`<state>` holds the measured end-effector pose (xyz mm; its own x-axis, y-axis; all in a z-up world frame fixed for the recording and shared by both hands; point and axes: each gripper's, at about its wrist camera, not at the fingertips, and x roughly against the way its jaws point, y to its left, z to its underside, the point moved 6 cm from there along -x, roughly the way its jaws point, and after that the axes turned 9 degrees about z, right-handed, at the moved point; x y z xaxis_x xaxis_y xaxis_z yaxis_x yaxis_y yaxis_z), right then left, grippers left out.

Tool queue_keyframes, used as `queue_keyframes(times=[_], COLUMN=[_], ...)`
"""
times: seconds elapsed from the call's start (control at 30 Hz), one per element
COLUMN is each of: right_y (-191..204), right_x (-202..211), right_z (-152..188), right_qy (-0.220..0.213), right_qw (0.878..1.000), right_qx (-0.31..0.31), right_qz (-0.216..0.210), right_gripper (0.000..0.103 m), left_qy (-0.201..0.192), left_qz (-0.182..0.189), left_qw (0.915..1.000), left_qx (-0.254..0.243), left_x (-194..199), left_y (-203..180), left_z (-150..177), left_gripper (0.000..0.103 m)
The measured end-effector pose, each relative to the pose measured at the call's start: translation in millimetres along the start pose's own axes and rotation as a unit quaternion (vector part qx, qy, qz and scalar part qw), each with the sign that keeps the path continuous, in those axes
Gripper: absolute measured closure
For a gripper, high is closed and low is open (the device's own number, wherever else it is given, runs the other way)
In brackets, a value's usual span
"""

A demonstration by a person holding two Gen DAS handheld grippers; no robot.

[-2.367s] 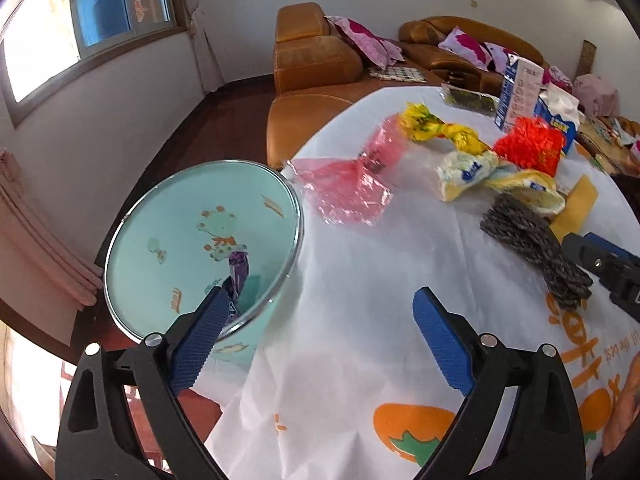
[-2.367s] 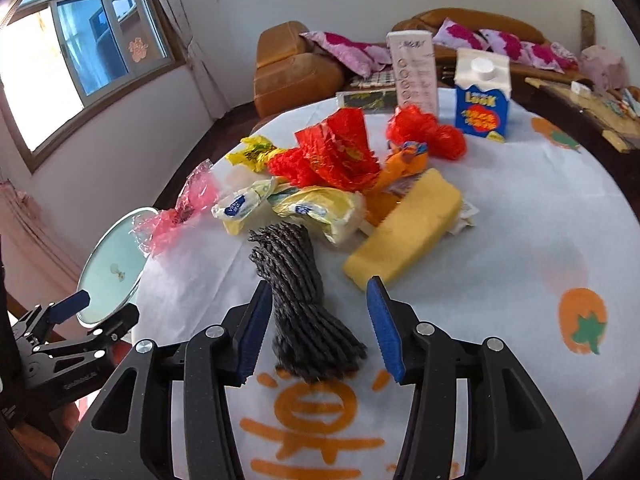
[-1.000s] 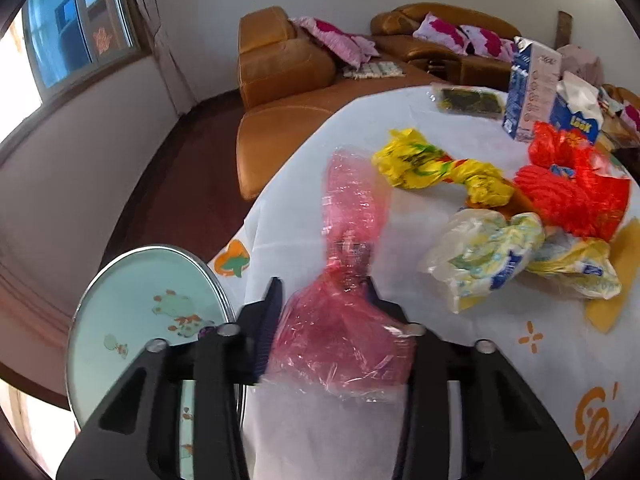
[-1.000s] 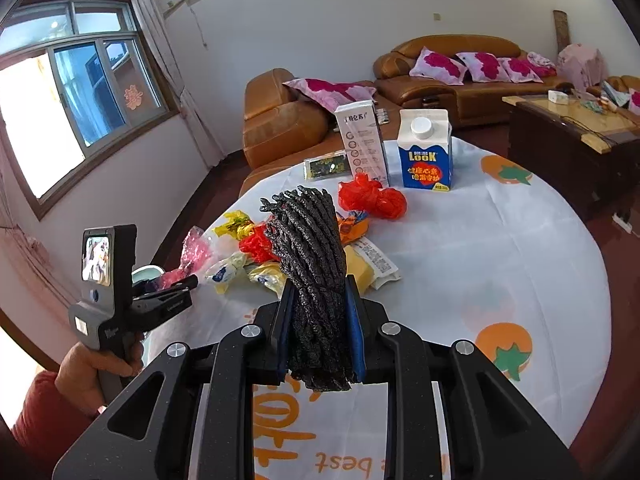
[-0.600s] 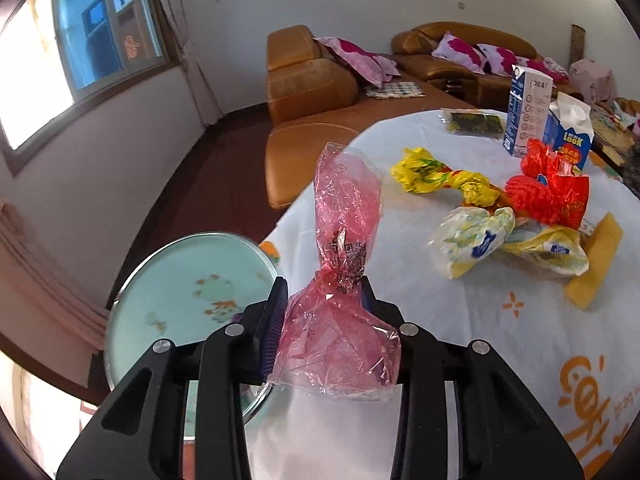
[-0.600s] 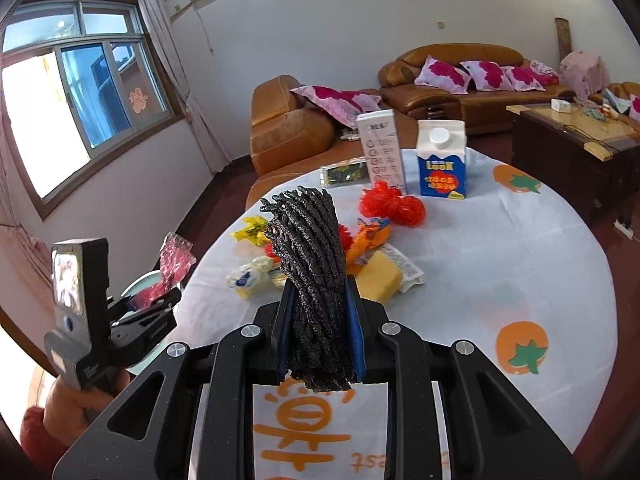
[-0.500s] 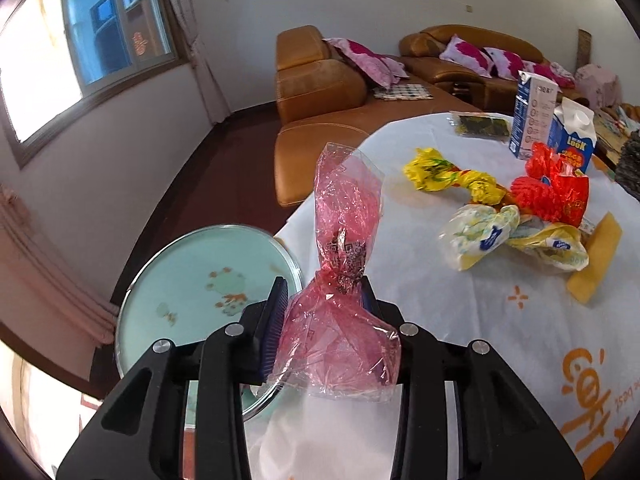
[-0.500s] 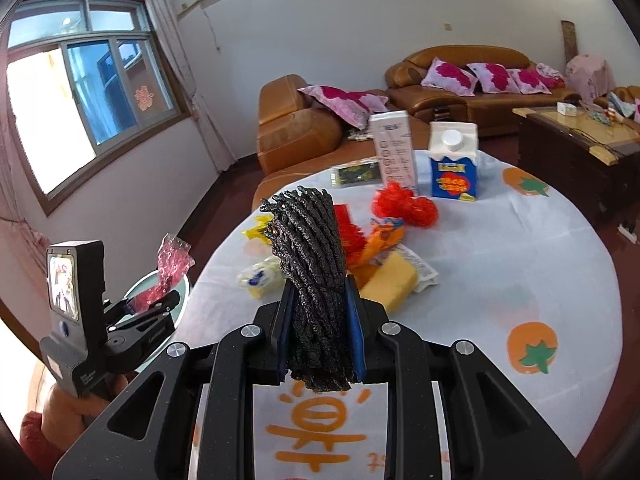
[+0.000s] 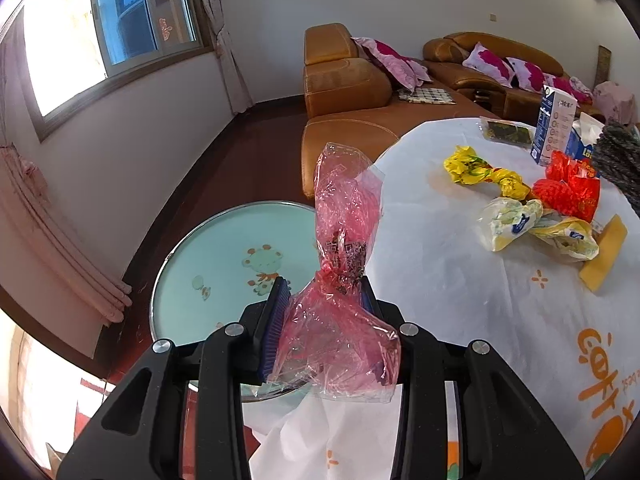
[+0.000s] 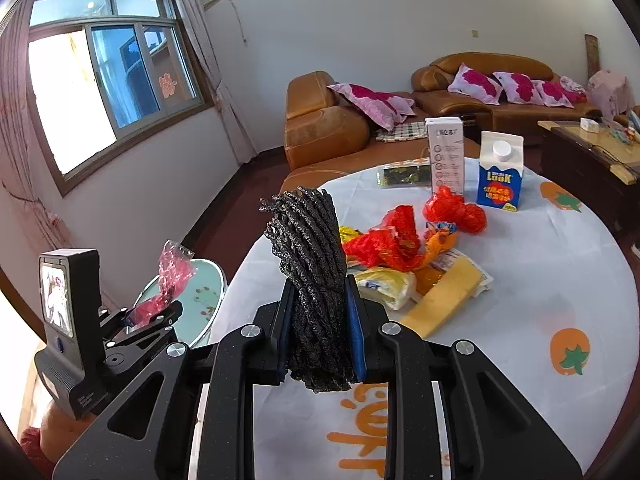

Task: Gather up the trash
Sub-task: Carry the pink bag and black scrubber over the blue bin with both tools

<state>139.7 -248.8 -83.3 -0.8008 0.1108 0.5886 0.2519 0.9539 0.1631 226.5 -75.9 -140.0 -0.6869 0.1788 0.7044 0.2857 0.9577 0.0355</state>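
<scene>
Item, far left: round bin (image 9: 224, 248), pale green inside with cartoon prints and a metal rim, stood on the floor beside the table (image 9: 460, 280).

Item: left gripper (image 9: 322, 300), jaws clamped on a crumpled pink plastic bag (image 9: 344, 240), held upright over the near edge of the bin and the table's edge.

Item: right gripper (image 10: 318, 324), jaws clamped on a black mesh bundle (image 10: 312, 256), held upright above the white tablecloth.

Items on the table, further right: yellow wrapper (image 9: 480, 170), red netting (image 9: 568, 192), white-and-yellow packets (image 9: 516, 220), yellow sponge (image 10: 444, 296), tall white carton (image 10: 446, 156), blue-and-white milk carton (image 10: 500, 172).
</scene>
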Motion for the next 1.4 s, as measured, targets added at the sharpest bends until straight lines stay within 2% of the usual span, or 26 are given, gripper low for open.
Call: queue_keyframes(times=[0.27, 0.87, 1.4], right_y=[19, 57, 108], right_x=[-7, -19, -43], right_z=[1, 4, 6], right_qy=[0.007, 0.015, 0.025], right_qw=[1.000, 0.999, 0.996], right_qx=[0.011, 0.033, 0.064], right_qz=[-0.009, -0.028, -0.055], right_gripper=[0.079, 0.079, 0.078], left_qy=[-0.001, 0.000, -0.008], left_qz=[0.009, -0.022, -0.048], left_qw=[0.9996, 0.9975, 0.9933], left_qx=[0.026, 0.068, 0.105], left_x=[6, 17, 23], left_y=[18, 74, 116], left_z=[5, 23, 25], left_gripper=[0.068, 0.068, 0.067])
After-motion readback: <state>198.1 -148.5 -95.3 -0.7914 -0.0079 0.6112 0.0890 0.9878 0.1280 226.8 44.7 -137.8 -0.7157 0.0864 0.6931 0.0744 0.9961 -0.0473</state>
